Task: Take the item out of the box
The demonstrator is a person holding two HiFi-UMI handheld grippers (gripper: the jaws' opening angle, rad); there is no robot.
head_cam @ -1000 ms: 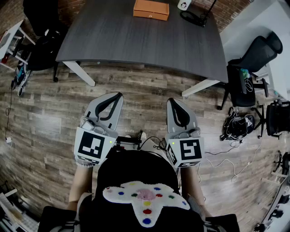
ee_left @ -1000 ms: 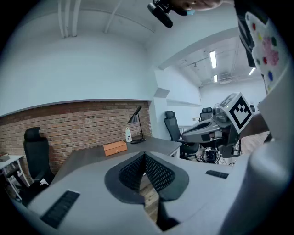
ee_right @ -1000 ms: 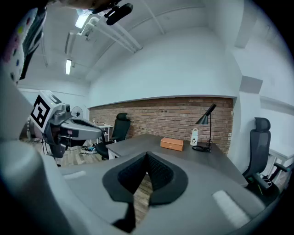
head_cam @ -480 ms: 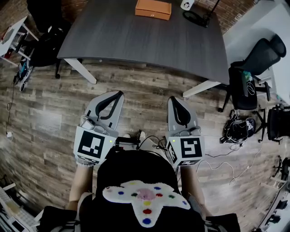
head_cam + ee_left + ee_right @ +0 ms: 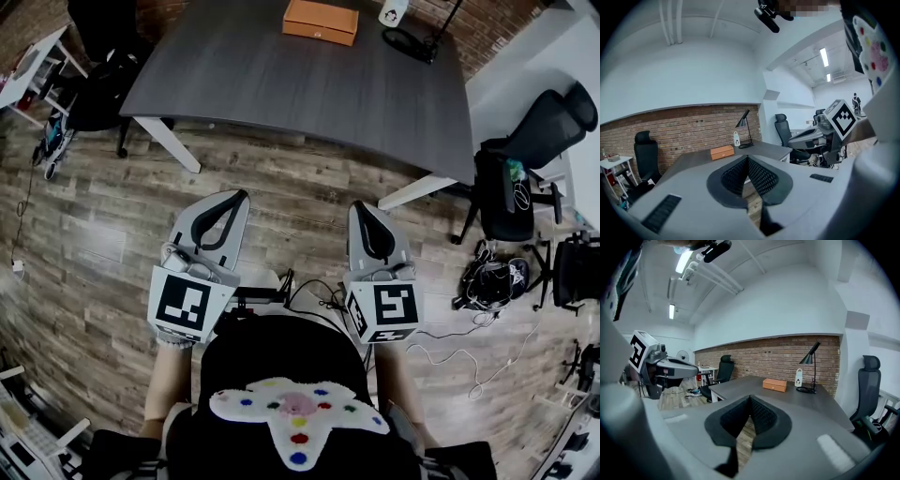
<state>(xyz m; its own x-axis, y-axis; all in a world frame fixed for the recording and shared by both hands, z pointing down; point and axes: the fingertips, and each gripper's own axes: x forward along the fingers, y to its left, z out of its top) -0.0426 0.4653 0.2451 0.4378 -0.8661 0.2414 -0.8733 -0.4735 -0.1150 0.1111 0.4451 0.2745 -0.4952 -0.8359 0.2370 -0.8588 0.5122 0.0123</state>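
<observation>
**Q:** What takes up most of the head view?

**A:** A wood-plank floor (image 5: 94,234) fills the middle and both sides of the frame. A large grey table (image 5: 281,84) on white legs spans the top centre. At the right edge is a black office chair (image 5: 511,178), with loose cables on the floor below it. The person's dark-clothed torso sits at the bottom centre.

**Q:** Where are the two grippers?

**A:** Both are in the lower middle of the frame, over bare floor and well short of the table. They point up the frame toward it. The left gripper (image 5: 244,196) is left of centre and the right gripper (image 5: 360,207) is right of centre. Each carries its black-and-white marker cube (image 5: 185,305) at the near end.

**Q:** Are they holding anything?

**A:** No. In the left gripper view the two dark ribbed pads meet along their whole edge, with nothing between them. The right gripper view shows the same, so both sets of jaws are pressed together and empty.

**Q:** And the thing to be unpacked?

**A:** An orange box (image 5: 321,21) lies flat on the table's far edge, at the top centre of the frame. It is well apart from both grippers, and its lid looks closed. To its right, near the table's upper right corner, are a black desk lamp (image 5: 410,42) and a small white item (image 5: 393,11). That item is too small to identify.
</observation>
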